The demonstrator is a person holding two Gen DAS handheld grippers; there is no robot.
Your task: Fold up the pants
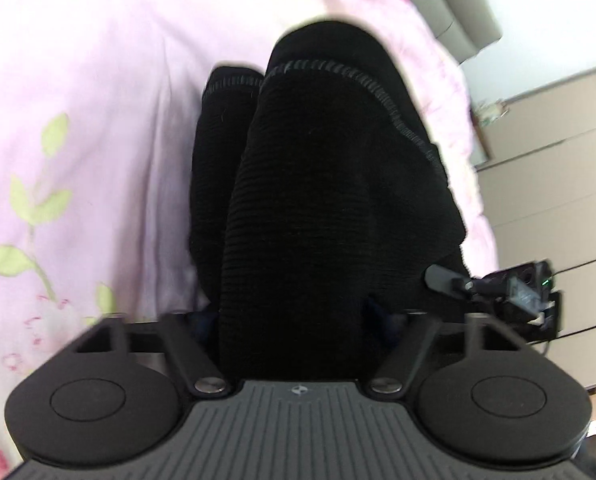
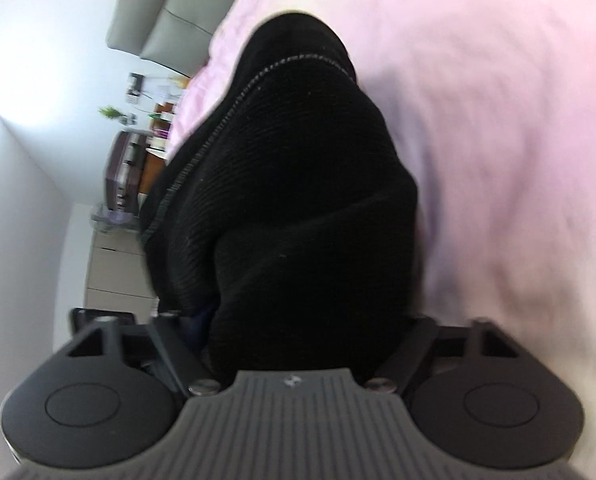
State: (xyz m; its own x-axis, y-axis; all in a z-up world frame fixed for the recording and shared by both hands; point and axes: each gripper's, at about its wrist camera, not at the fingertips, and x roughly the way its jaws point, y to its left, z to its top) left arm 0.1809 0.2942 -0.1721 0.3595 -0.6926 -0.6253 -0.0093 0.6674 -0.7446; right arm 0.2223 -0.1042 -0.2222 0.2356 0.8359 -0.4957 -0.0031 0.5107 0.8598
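One pair of black ribbed knit pants [image 1: 330, 184] on pink bedsheet [image 1: 97, 80]; left gripper [image 1: 293, 320] and right gripper [image 2: 298, 320] both clamped on pants.

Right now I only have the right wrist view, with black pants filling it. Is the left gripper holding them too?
Observer: Yes. In the left wrist view the black pants run straight into the left gripper, which looks shut on them.
Operator: Is a second leg visible there?
Observer: Yes, another hemmed leg end lies beside the first.
Operator: Anything printed on the bedding?
Observer: The pink bedspread has green leaves on the left.
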